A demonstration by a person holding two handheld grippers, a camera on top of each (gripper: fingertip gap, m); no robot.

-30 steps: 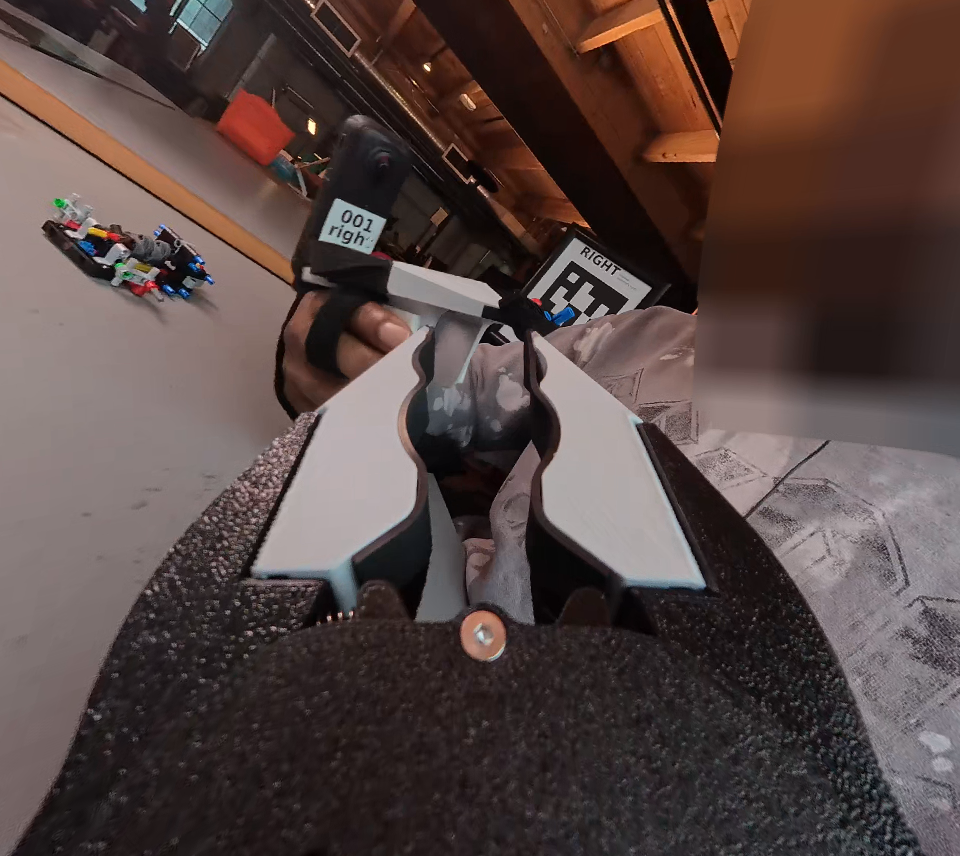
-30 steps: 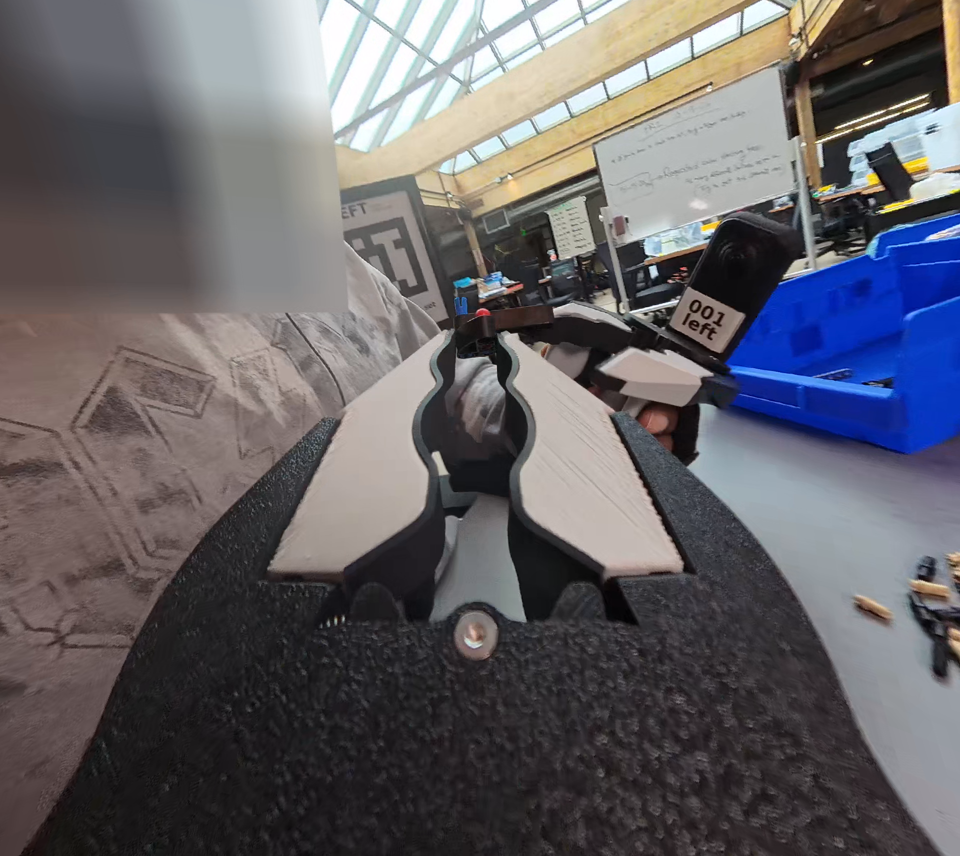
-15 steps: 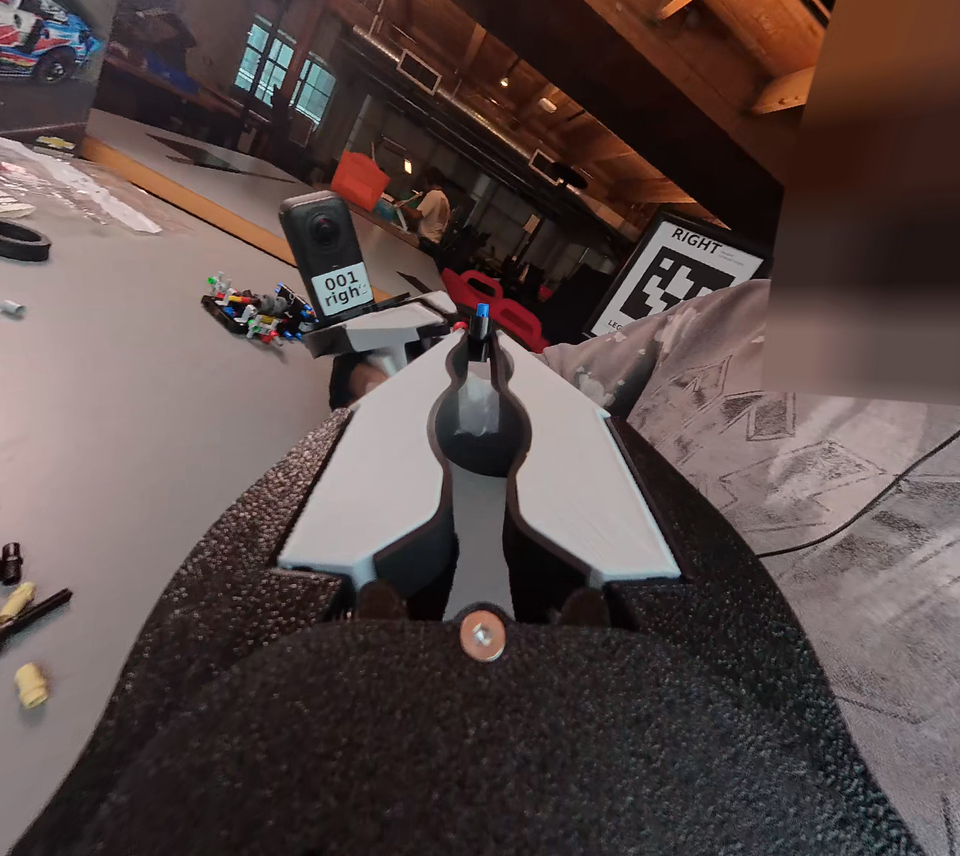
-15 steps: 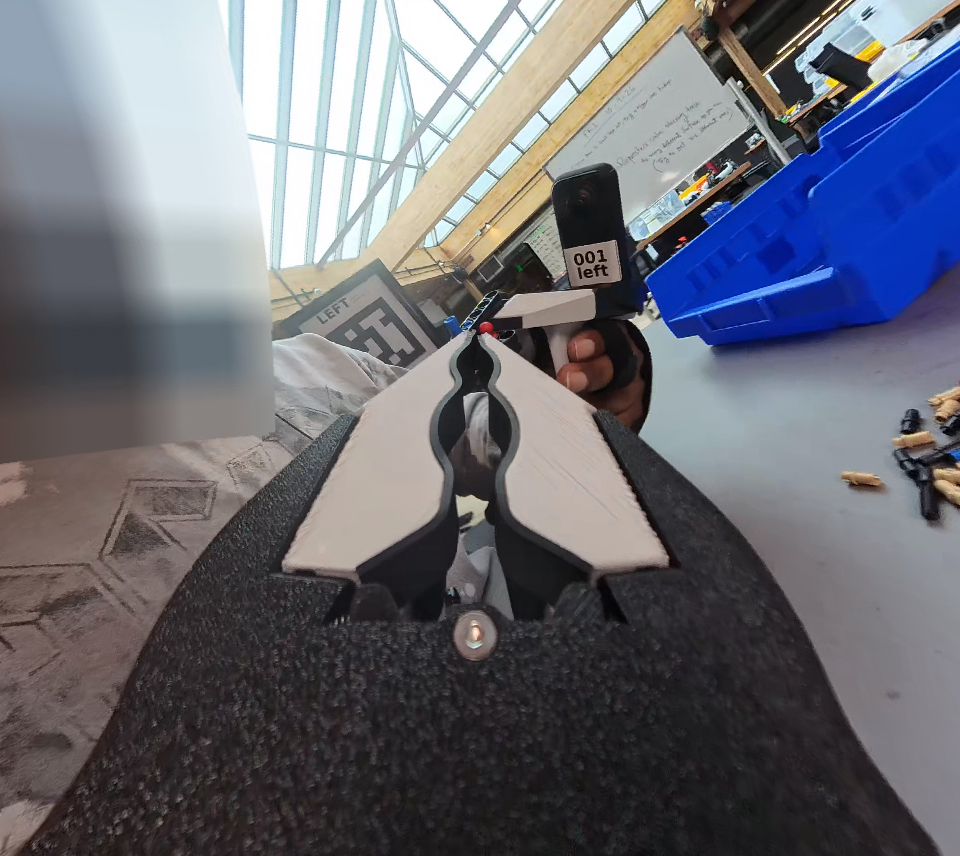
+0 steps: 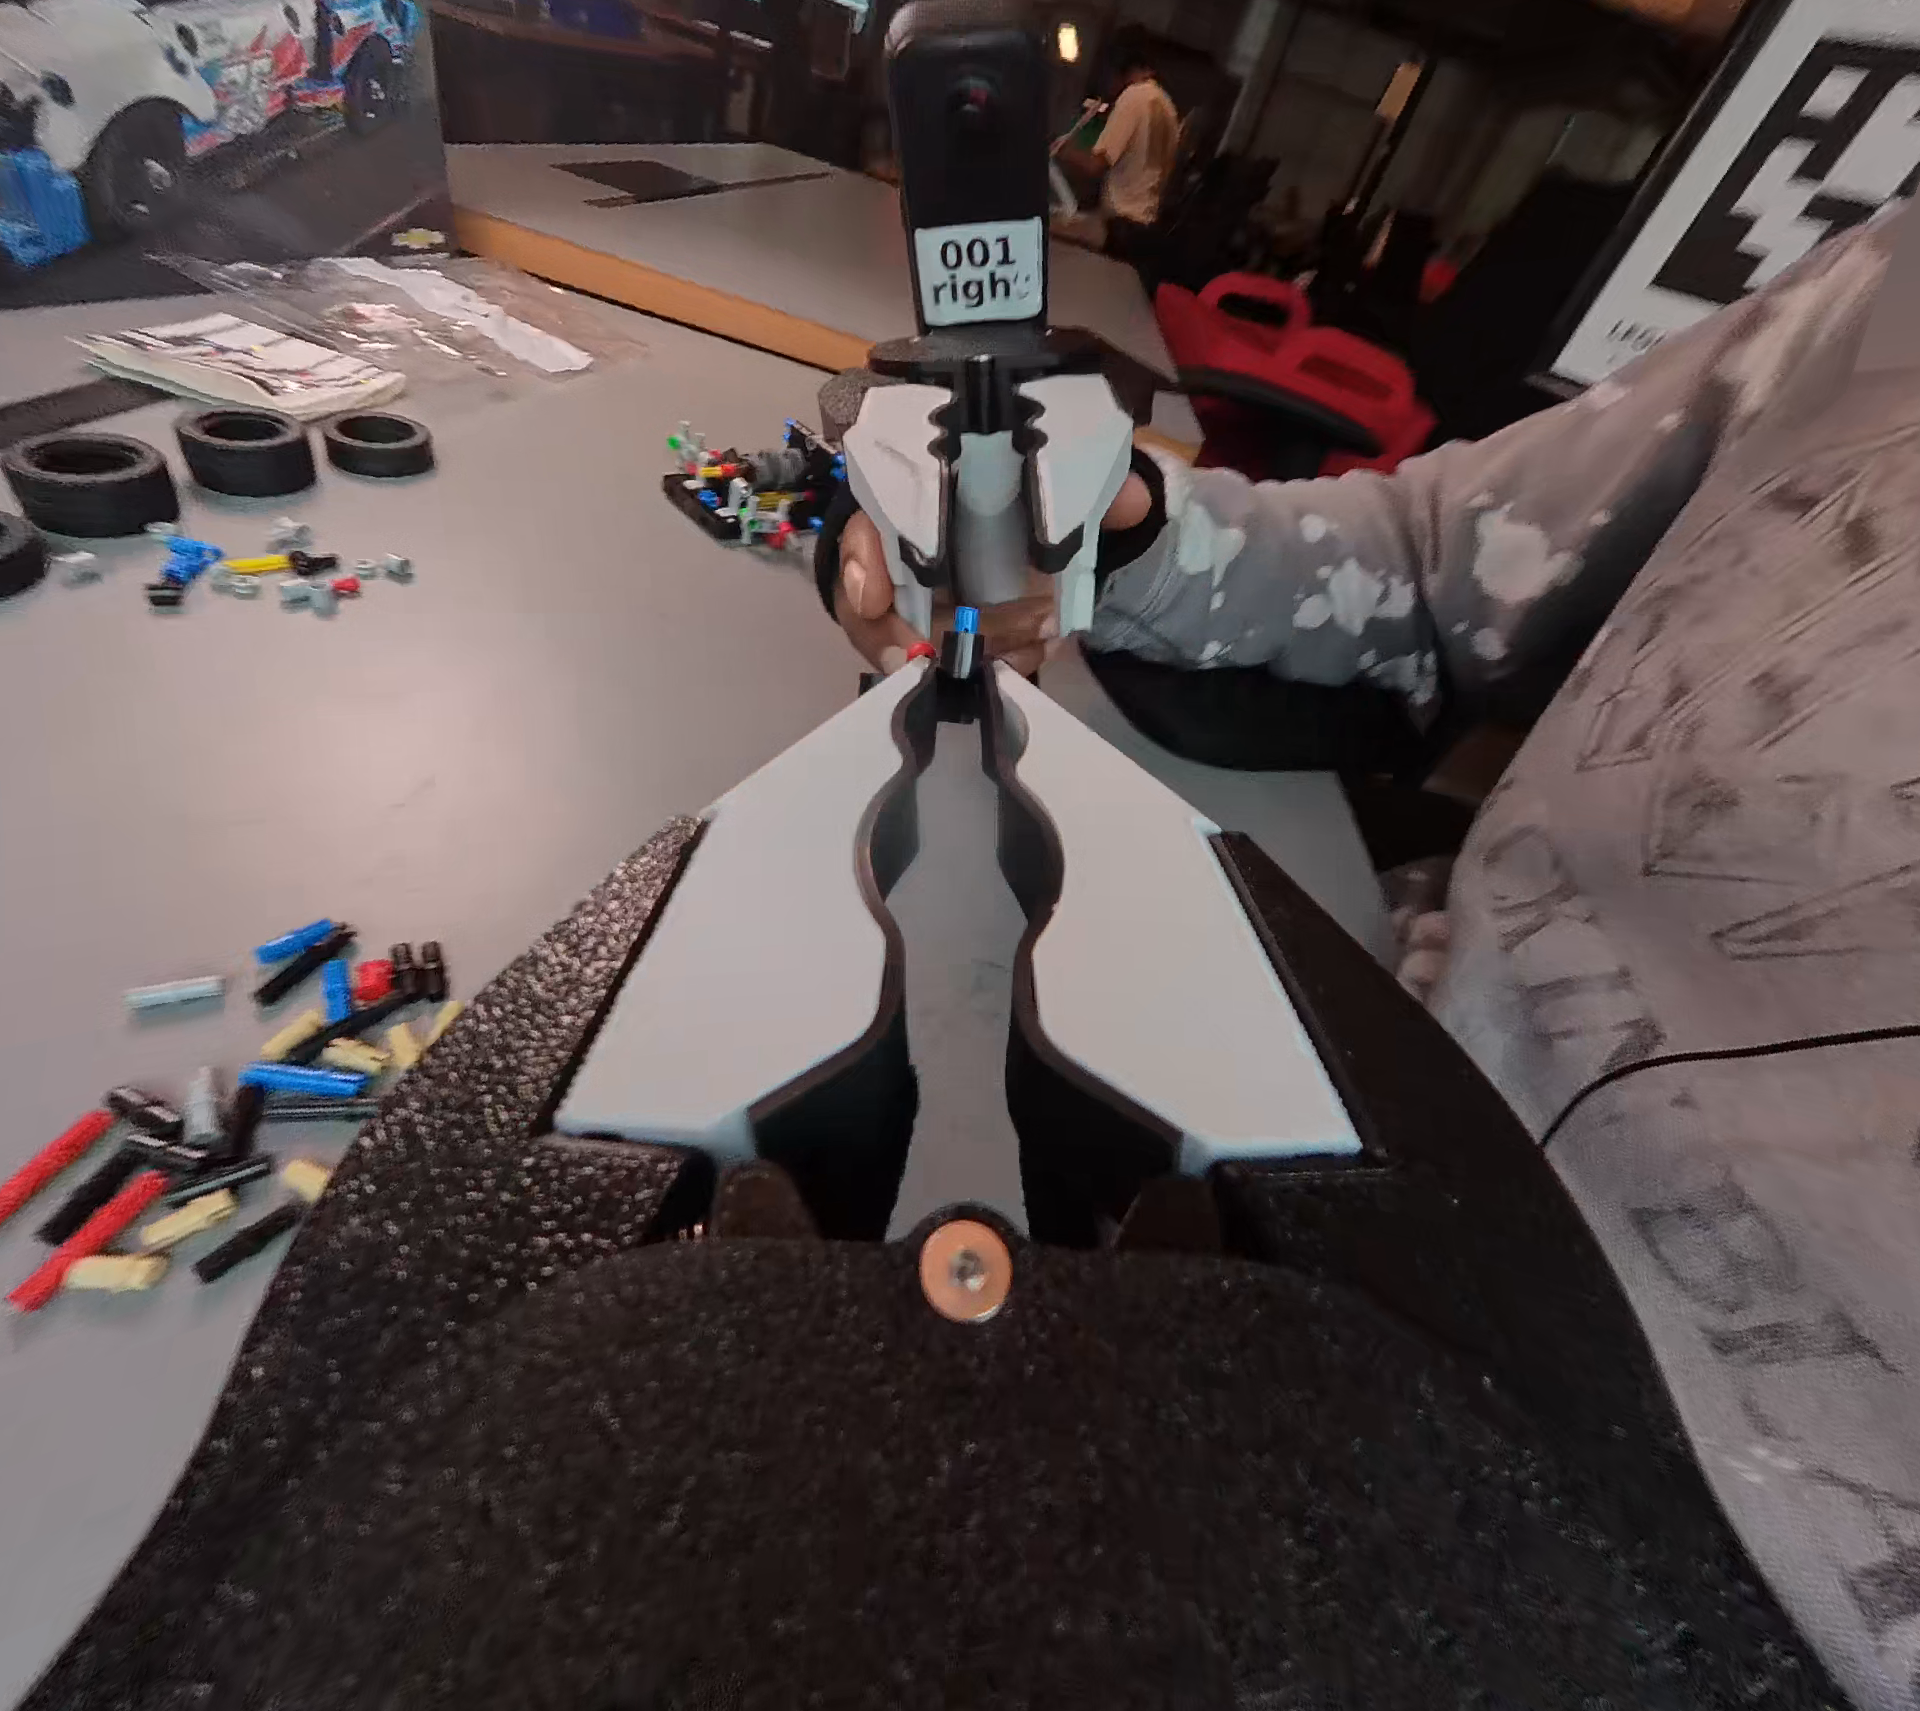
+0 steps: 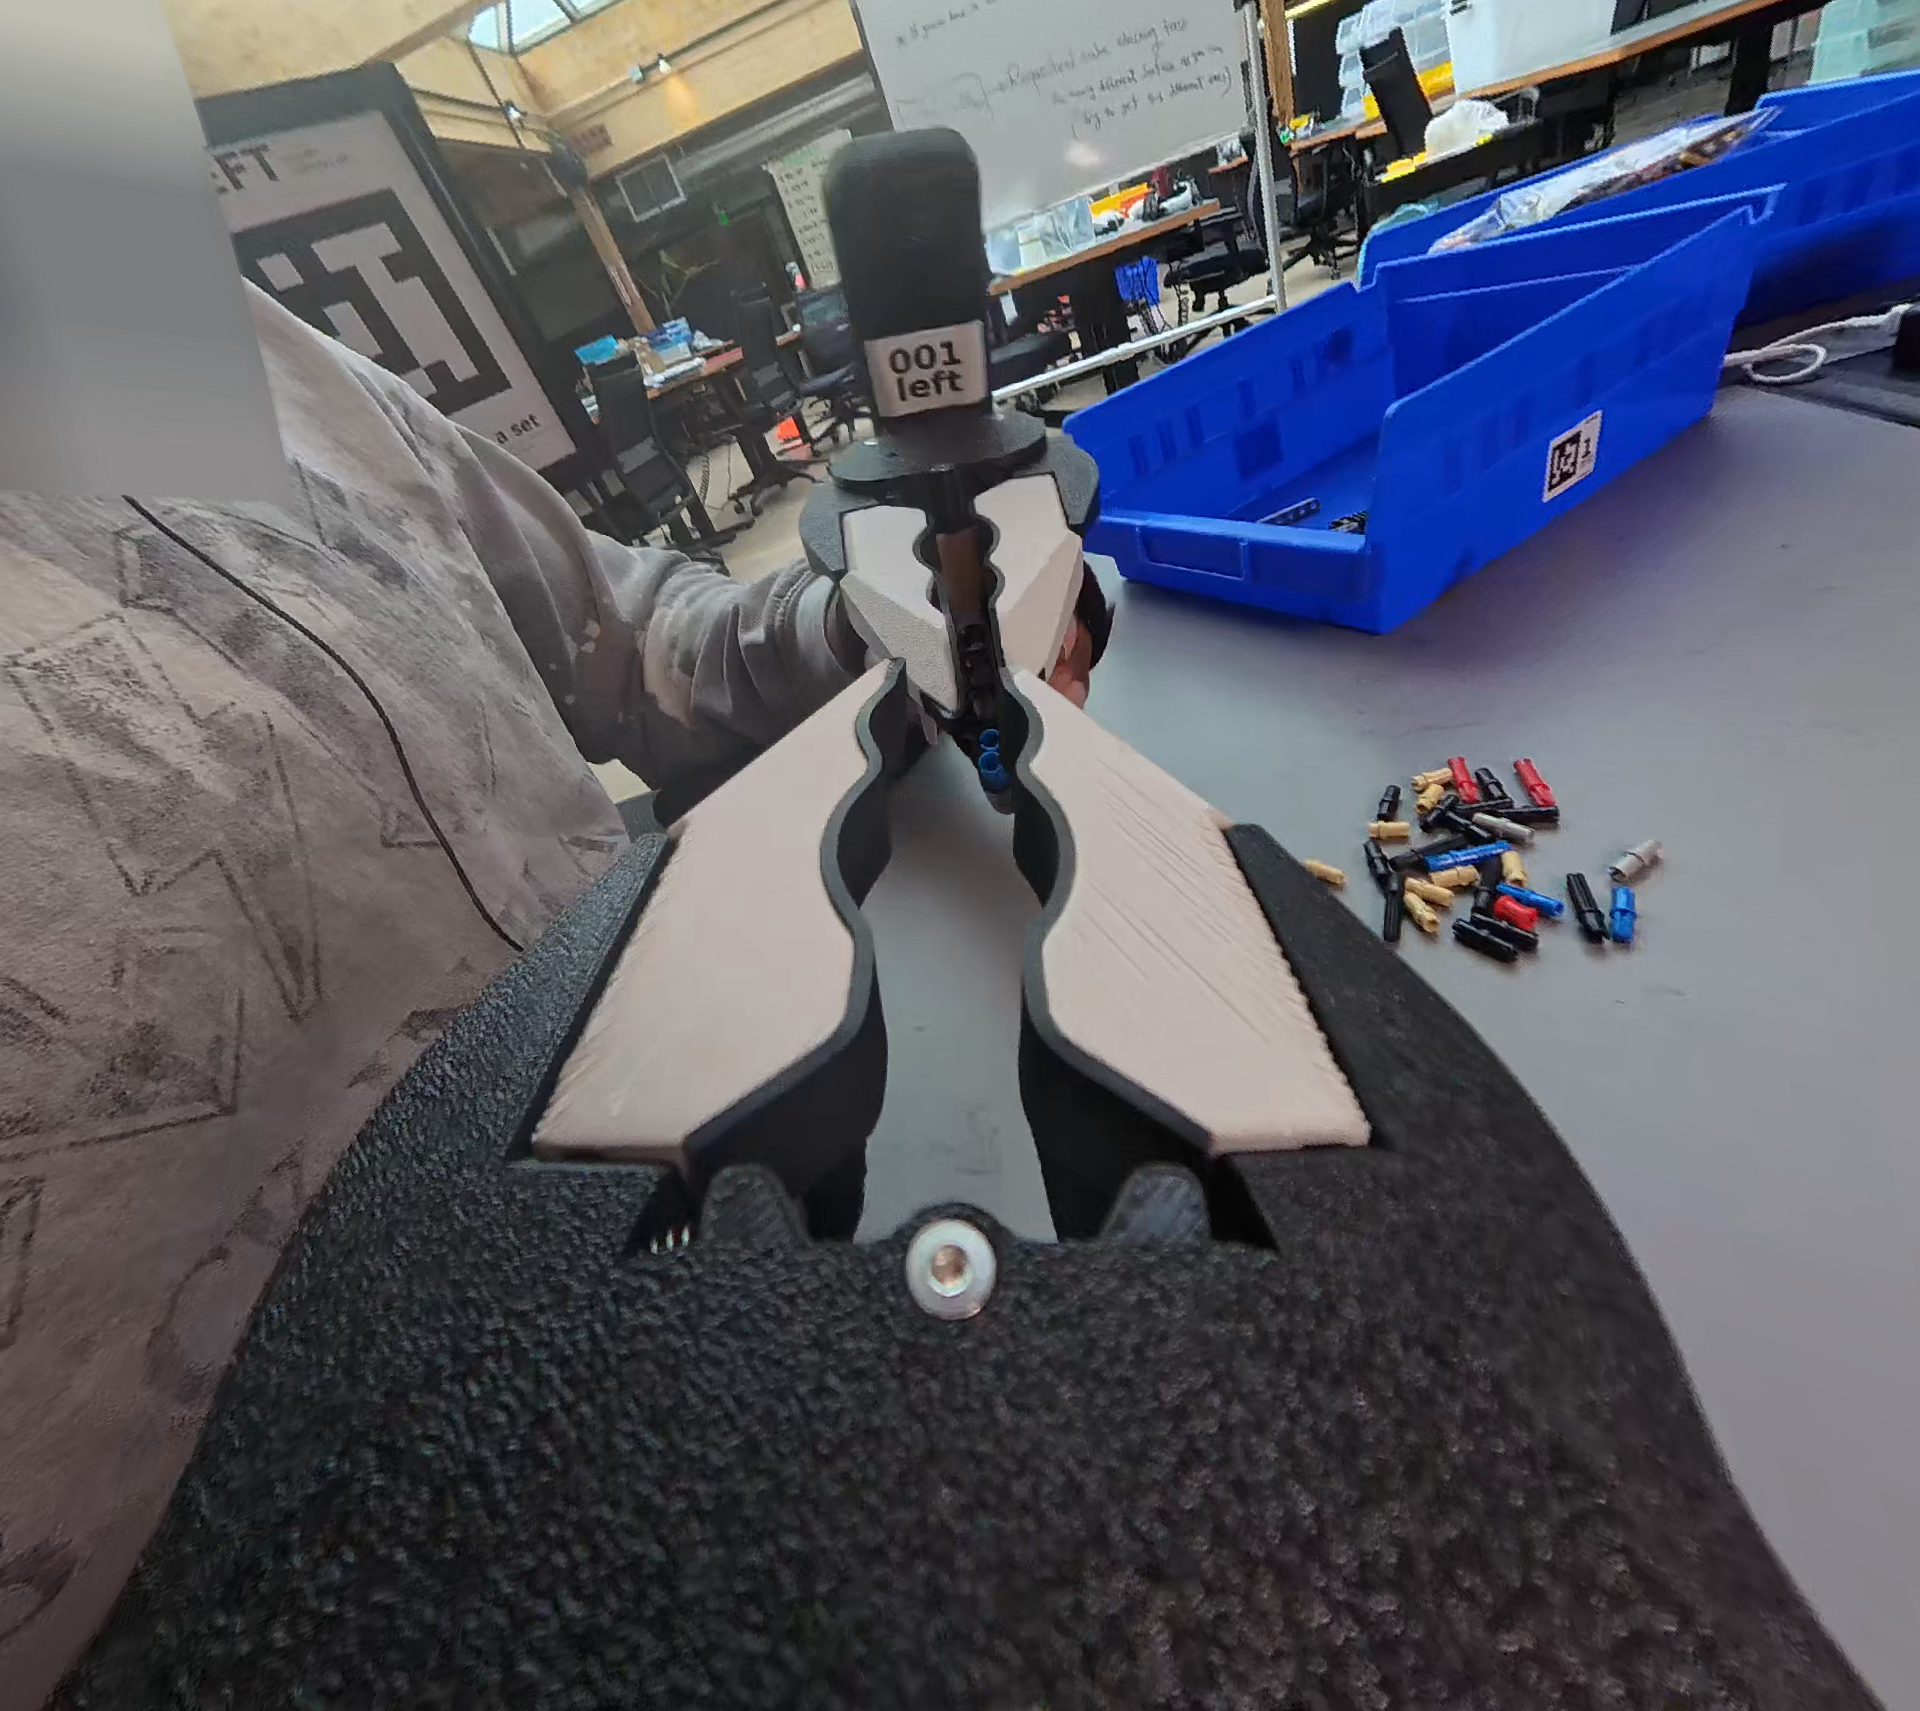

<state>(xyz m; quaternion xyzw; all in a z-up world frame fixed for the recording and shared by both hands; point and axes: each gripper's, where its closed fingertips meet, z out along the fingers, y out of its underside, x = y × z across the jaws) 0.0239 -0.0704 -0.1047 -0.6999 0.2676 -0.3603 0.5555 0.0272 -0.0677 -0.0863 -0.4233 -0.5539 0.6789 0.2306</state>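
My left gripper (image 5: 958,674) is shut on a small black brick piece with blue pins (image 5: 964,638), held above the grey table (image 5: 436,778). A red bit (image 5: 920,650) shows beside its tip. My right gripper (image 6: 956,685) faces the left one tip to tip. Its jaws stand apart around the same black piece (image 6: 989,757), which lies close to its right finger (image 6: 1143,913). The left gripper shows opposite in the right wrist view (image 6: 961,622), and the right gripper shows in the left wrist view (image 5: 982,539), each in a gloved hand.
Loose pins lie in a pile (image 5: 260,1090), also in the right wrist view (image 6: 1475,872). A part-built chassis (image 5: 748,492), black tyres (image 5: 244,451), small parts (image 5: 260,570), a booklet (image 5: 239,362) and a car-picture box (image 5: 208,30) are further back. Blue bins (image 6: 1455,456) stand right.
Both grippers have tipped down from pointing at the ceiling to level over the table. The right gripper's jaws have opened; the left stays shut on the black piece.
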